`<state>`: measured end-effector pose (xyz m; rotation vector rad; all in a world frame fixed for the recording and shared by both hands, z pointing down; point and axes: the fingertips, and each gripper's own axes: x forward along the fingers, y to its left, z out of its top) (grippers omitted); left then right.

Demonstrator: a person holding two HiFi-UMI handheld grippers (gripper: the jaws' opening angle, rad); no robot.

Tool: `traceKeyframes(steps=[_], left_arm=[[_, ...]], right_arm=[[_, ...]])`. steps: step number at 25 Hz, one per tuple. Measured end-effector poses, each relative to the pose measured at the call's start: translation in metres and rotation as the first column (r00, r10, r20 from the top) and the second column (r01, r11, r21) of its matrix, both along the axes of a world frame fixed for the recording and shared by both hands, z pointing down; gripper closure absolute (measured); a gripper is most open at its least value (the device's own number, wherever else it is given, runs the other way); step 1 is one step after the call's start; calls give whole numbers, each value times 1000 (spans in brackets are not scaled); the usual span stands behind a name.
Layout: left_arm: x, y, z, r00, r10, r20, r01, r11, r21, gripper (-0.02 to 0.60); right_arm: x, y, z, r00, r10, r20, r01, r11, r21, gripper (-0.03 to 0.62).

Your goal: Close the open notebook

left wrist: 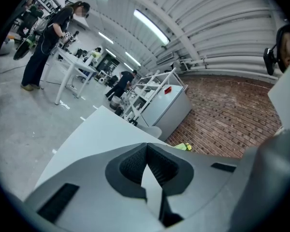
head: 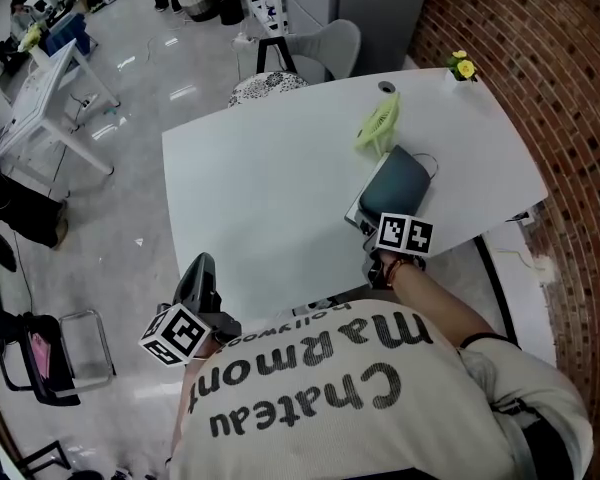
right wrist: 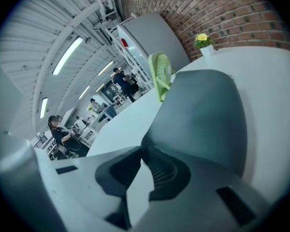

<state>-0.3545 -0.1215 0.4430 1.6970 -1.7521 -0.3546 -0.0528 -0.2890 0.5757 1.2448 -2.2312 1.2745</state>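
Notebook [head: 398,180] sits at right near edge of tabletop [head: 270,188], cover apparently not flat yet. Right gripper [right wrist: 141,150] fingers closed, seemingly pinching the cover edge. Left gripper [left wrist: 146,152] fingers closed, empty. Lower cover flat, then release.

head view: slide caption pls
Right gripper at the near edge of a teal notebook on a white table, left gripper held apart

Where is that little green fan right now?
In the head view, the green fan stands on the far right part of the white table, just beyond the dark notebook, with yellow flowers at the corner to its right.
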Motion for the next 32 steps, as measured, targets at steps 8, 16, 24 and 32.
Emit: traceKeyframes(steps=[8, 16, 24, 32], left_arm=[[3, -4, 3, 1000, 9, 2, -9, 1000, 0, 580], [31, 6, -6, 999, -35, 7, 35, 999, 19, 580], [68, 39, -4, 990, -140, -3, 140, 990, -16, 580], [107, 70, 1, 979, -204, 12, 204, 978, -51, 580]], right_arm=[[-7, 0, 3, 1000, -13, 11, 13, 1000, -10, 533], [-8, 2, 4, 996, -48, 70, 52, 997, -56, 524], [-19, 14, 7, 969, -223, 106, 233, 967, -99, 457], [-22, 63, 7, 915, -367, 166, 392, 907, -154, 439]])
